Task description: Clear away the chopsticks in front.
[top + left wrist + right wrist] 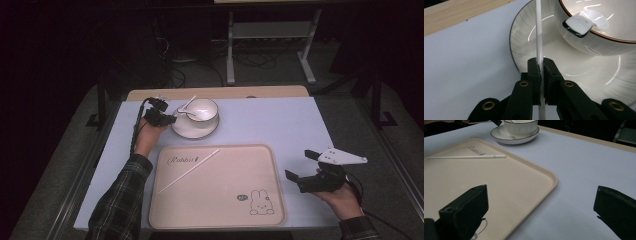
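Beside the saucer, left gripper clamps a white chopstick.
Its long axis runs straight ahead past the bowl; right gripper gapes.

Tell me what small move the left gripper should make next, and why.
Probably lift the white chopstick clear of the saucer. The left gripper is shut on it beside the bowl, and its twin already lies on the tray.
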Motion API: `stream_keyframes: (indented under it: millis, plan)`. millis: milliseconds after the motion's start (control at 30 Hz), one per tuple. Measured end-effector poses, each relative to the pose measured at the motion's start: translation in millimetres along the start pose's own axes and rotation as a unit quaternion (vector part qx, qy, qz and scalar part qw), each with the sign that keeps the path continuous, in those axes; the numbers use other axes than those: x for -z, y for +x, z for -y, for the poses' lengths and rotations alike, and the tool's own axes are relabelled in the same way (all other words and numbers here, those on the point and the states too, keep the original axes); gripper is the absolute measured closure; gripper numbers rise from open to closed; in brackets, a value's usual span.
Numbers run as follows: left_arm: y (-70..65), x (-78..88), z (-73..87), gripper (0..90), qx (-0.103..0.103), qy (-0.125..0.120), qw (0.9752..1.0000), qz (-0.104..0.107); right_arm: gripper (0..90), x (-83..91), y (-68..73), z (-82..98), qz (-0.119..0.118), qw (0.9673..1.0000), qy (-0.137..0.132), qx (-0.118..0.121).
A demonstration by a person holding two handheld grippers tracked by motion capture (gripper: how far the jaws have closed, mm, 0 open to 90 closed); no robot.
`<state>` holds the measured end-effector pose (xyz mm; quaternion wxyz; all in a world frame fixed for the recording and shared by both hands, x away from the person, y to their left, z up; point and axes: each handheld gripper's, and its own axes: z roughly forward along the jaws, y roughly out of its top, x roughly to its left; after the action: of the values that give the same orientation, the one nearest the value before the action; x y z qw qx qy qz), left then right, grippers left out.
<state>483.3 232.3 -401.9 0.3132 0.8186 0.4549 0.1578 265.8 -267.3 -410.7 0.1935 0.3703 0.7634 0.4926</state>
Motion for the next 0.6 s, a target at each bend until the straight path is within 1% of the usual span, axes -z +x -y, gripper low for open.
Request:
stream_keyframes:
  millis: [67,200,333,367,500,600]
  plan:
    - [2.4,7.1,2.5,84.8,0.005,-0.002,1.0,0.005,0.0,0.3,0.1,-0.1,0.001,1.0,-0.001,-0.001]
    - [5.8,23.3,10.5,84.8,0.009,0.002,0.9999,0.004,0.0,0.3,0.6,-0.4,0.002,1.0,-0.001,0.001]
    - [8.0,38.3,24.1,84.8,0.023,-0.001,0.9997,0.009,0.0,0.1,1.5,-0.7,0.002,1.0,-0.001,0.002]
    - [8.0,40.5,26.6,84.9,0.026,0.0,0.9996,0.011,0.0,0.0,1.5,-0.8,0.003,1.0,-0.001,0.002]
    - [7.2,52.4,38.9,84.9,0.029,0.006,0.9995,0.011,0.0,0.0,1.9,-0.9,0.003,1.0,-0.001,0.003]
    - [4.9,61.4,50.0,84.9,0.037,0.005,0.9992,0.017,0.0,0.1,2.3,-1.2,0.003,1.0,-0.002,0.003]
